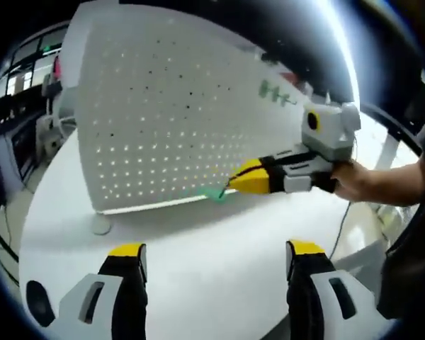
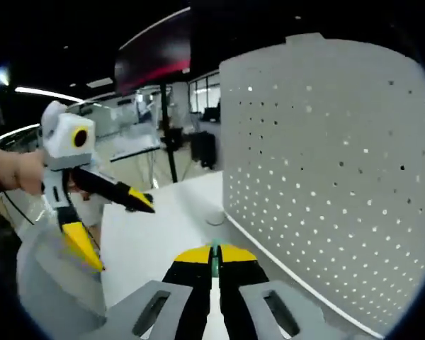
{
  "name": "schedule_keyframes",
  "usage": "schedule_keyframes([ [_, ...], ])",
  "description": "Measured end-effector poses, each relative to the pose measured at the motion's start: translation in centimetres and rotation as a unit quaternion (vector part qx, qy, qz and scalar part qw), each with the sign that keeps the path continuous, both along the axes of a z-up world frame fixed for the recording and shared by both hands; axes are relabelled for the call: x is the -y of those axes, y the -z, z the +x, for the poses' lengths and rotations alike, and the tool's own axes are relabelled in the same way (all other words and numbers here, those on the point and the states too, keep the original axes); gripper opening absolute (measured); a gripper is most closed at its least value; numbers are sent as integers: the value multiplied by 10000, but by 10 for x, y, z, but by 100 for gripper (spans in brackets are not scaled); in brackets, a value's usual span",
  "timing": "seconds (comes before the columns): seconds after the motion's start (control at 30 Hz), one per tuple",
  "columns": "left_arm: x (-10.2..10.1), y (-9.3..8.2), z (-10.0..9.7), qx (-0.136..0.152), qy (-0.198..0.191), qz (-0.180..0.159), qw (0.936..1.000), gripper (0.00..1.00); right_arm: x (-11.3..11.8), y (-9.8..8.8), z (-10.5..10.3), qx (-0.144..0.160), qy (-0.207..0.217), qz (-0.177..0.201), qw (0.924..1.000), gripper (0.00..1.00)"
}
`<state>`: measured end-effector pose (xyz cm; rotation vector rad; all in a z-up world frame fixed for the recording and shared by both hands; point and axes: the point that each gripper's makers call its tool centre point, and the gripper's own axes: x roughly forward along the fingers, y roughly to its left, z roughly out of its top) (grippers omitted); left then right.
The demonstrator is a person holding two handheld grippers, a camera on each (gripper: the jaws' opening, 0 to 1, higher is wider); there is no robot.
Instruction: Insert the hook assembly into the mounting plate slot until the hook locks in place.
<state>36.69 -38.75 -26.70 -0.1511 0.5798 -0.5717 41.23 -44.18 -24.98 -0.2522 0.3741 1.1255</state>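
While the right gripper [image 2: 214, 256] clamps its yellow-tipped jaws on a small green plastic hook [image 1: 214, 193], that hook sits at the bottom edge of the upright white perforated metal pegboard [image 1: 177, 113]. Farther out over the white round table [image 1: 212, 248], the left gripper [image 1: 216, 258] hangs with jaws spread apart.

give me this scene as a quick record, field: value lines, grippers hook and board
board: white perforated pegboard standing upright on the white table
right gripper: jaws shut on the green hook, tip near the board's lower edge
left gripper: jaws open, holding nothing, back from the board
hook state: not yet seated in a board slot, as far as visible
person: hand on right gripper
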Motion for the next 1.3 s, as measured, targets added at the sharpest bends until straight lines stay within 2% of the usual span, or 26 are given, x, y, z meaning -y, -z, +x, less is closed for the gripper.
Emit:
schedule_keyframes([
  [0.03, 1, -2, 0, 6, 21, -29, 10000, 78, 1, -5, -13, 33, -199, 72, 9998, 0],
  [0.13, 5, -1, -6, -185, 107, -131, 9997, 72, 9, -11, -36, 85, -332, 82, 9994, 0],
  [0.17, 6, -3, -6, -166, 117, -167, 9997, 70, 10, -15, -46, 126, -473, 131, 9987, 0],
  [0.27, 18, -12, -10, -280, 95, -758, 9967, 67, 12, -18, -65, 362, -786, 179, 9961, 0],
  [0.3, 22, -14, -11, -359, 87, -919, 9951, 66, 15, -17, -70, 354, -797, 157, 9961, 0],
  [0.33, 26, -15, -14, -425, 116, -1049, 9935, 63, 16, -16, -73, 354, -802, 161, 9960, 0],
  [0.47, 31, -11, -19, -536, 150, -1057, 9928, 49, 19, -21, -83, 294, -833, 362, 9954, 0],
  [0.63, 40, -12, -24, -647, 251, -1225, 9900, 42, 17, -30, -92, 373, -990, 506, 9931, 0],
  [0.67, 47, -15, -27, -757, 294, -1484, 9856, 41, 16, -34, -95, 414, -1068, 572, 9918, 0],
  [0.77, 51, -19, -28, -994, 221, -1927, 9760, 31, 14, -38, -102, 511, -1273, 586, 9888, 0],
  [0.93, 59, -27, -35, -1057, 459, -2250, 9675, 11, 15, -37, -106, 643, -1441, 478, 9863, 0],
  [1.07, 66, -31, -40, -1119, 621, -2400, 9623, 5, 13, -39, -111, 875, -1615, 391, 9822, 0],
  [1.17, 69, -26, -45, -1279, 703, -2424, 9591, 6, 13, -39, -113, 895, -1714, 371, 9804, 0],
  [1.3, 69, -24, -48, -1288, 767, -2363, 9600, 6, 13, -36, -115, 893, -1771, 322, 9796, 0],
])
